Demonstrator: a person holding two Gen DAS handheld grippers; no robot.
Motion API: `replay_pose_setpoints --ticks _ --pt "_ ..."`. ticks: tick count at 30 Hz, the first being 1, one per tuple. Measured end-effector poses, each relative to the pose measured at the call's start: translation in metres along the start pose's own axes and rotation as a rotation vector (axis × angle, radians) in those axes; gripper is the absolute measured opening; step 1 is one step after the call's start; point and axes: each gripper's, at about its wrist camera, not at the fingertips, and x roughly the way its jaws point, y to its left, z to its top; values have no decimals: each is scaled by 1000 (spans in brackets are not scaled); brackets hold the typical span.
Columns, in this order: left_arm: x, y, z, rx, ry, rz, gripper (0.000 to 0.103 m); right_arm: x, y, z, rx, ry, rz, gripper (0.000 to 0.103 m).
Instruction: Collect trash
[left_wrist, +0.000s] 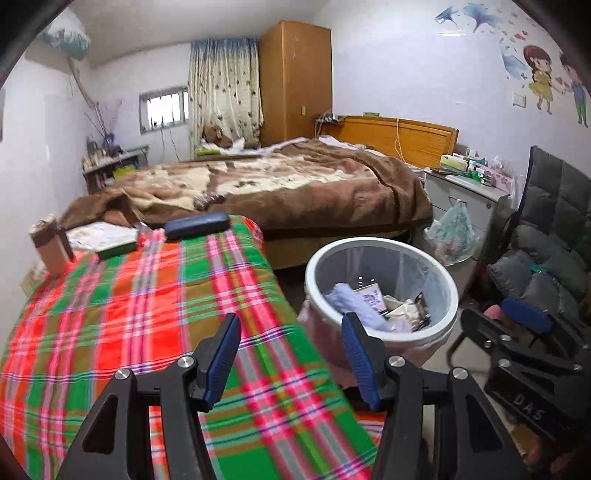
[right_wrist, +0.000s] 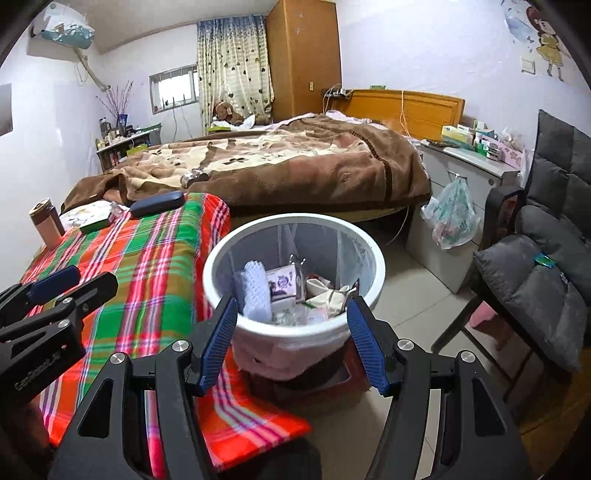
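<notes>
A white round trash bin (left_wrist: 448, 280) (right_wrist: 221, 258) with a clear liner stands on the floor beside the plaid-covered table (left_wrist: 129, 314) (right_wrist: 147, 266). It holds several wrappers, papers and a white foam piece (right_wrist: 255, 291). My left gripper (left_wrist: 291, 332) is open and empty, over the table's right edge just left of the bin. My right gripper (right_wrist: 291, 314) is open and empty, held above the bin's near rim. The right gripper also shows in the left wrist view (left_wrist: 517, 332), and the left one in the right wrist view (right_wrist: 55, 291).
On the table's far end stand a brown tumbler (left_wrist: 51, 243), a tissue pack (left_wrist: 103, 238) and a dark glasses case (left_wrist: 197, 225). Behind is a bed with a brown blanket (left_wrist: 295, 184). A grey chair (right_wrist: 535, 266) and a cabinet with a hanging plastic bag (right_wrist: 452, 218) stand at the right.
</notes>
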Motion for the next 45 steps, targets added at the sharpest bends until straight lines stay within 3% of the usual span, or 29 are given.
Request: replay_pose_setpoints --ticks 8,21,45 --pt "-37 -4 -21 20 -71 3 56 -12 9 -15 16 -21 1 63" --pt "-40 -9 -30 12 -42 -5 56 -27 13 -24 33 -72 -35 63" --pt "-38 -6 -33 -7 -30 -6 56 -32 18 -26 28 -72 -31 63"
